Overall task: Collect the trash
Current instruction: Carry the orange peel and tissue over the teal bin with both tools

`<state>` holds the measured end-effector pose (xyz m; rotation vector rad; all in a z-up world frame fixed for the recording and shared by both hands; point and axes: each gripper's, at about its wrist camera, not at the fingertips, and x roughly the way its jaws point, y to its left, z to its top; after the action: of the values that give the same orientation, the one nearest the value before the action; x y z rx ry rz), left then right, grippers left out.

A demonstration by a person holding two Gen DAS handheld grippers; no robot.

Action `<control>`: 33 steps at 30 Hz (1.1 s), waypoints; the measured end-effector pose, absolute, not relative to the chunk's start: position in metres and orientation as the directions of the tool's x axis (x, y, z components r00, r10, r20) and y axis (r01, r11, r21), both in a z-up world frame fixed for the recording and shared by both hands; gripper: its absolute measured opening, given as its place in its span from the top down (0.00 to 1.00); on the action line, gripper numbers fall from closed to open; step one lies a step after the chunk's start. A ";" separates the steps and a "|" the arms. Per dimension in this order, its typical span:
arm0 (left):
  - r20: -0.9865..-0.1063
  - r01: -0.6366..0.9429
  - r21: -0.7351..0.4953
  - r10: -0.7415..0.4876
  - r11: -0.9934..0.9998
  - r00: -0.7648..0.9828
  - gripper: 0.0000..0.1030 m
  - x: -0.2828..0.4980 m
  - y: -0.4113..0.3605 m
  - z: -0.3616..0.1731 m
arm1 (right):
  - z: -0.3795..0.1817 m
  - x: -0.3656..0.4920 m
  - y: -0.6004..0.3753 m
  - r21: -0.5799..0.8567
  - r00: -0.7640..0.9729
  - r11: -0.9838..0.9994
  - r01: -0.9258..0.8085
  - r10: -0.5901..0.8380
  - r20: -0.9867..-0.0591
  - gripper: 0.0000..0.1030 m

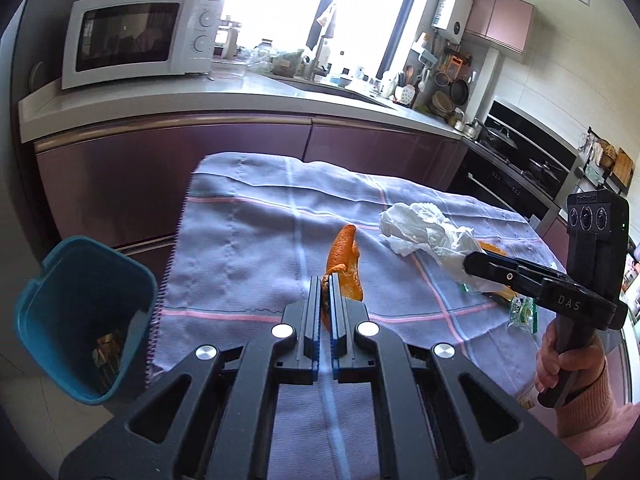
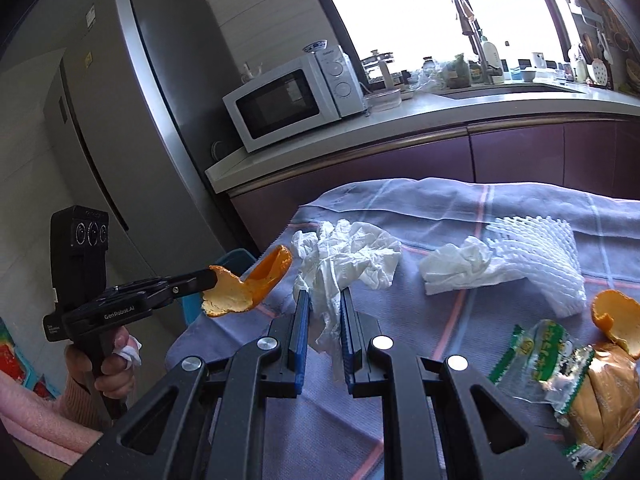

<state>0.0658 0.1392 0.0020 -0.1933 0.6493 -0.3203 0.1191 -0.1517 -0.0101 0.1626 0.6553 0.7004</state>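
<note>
A checked lilac cloth (image 2: 500, 216) is spread over the table, with trash scattered on it. Off its left edge a teal bin (image 1: 86, 312) is seen standing on the floor, open, with something dark and hard to make out at the bottom. The left gripper (image 1: 326, 280) is pressed together on an orange peel (image 1: 346, 264); the peel is pinched at one edge and sticks up past the fingertips, held above the cloth and to the right of the bin. In the right wrist view the same peel (image 2: 248, 284) is seen at the end of the left gripper (image 2: 208, 278), in front of the bin's rim (image 2: 236, 258), most of which is hidden behind the peel. The right gripper (image 2: 325, 300) is clamped on a crumpled white tissue (image 2: 344, 260); the bulk of the tissue bunches out beyond the tips and a tail hangs between the pads. From the left wrist view the tissue (image 1: 428, 232) is seen at the right gripper's tip (image 1: 474, 262), partly covering things on the cloth behind it. Lying apart on the cloth are a white foam net (image 2: 540, 252), a second tissue wad (image 2: 456, 268) touching it, another peel (image 2: 616, 316) cut off at the frame edge, and a clear green-printed wrapper (image 2: 548, 356) with a tan item half hidden under it. Only hands and pink sleeves (image 1: 592, 412) of the person are shown.
</note>
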 end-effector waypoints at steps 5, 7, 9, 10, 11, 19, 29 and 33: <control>-0.553 0.142 -0.267 -0.272 0.953 0.787 0.96 0.052 0.181 0.006 | -0.007 0.127 -0.115 0.342 0.517 0.715 -0.610 0.685 -0.513 0.87; -0.551 0.107 -0.267 -0.243 0.958 0.798 0.96 0.048 0.196 0.008 | -0.006 0.129 -0.100 0.340 0.493 0.696 -0.632 0.700 -0.517 0.87; -0.552 0.070 -0.263 -0.210 0.962 0.807 0.96 0.044 0.212 0.008 | -0.006 0.131 -0.086 0.337 0.469 0.678 -0.653 0.712 -0.522 0.87; -0.552 0.052 -0.262 -0.194 0.964 0.811 0.96 0.042 0.218 0.008 | -0.005 0.132 -0.079 0.337 0.456 0.668 -0.664 0.718 -0.525 0.87; -0.553 0.035 -0.261 -0.179 0.965 0.814 0.96 0.040 0.225 0.008 | -0.005 0.134 -0.071 0.337 0.444 0.658 -0.673 0.724 -0.528 0.87; -0.572 -0.086 -0.253 -0.077 0.964 0.816 0.96 0.031 0.277 -0.001 | -0.005 0.148 -0.013 0.329 0.342 0.580 -0.745 0.756 -0.558 0.87; -0.620 -0.196 -0.243 0.004 0.950 0.785 0.96 0.034 0.316 -0.021 | -0.016 0.161 0.053 0.307 0.247 0.518 -0.798 0.747 -0.617 0.87; -0.639 -0.227 -0.250 0.016 0.941 0.769 0.96 0.041 0.326 -0.034 | -0.024 0.167 0.072 0.300 0.224 0.511 -0.806 0.730 -0.645 0.87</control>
<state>0.0408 0.3261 -0.0336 -0.3250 0.6837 0.1345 0.1665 0.0720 -0.0236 -0.1060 0.8260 1.0627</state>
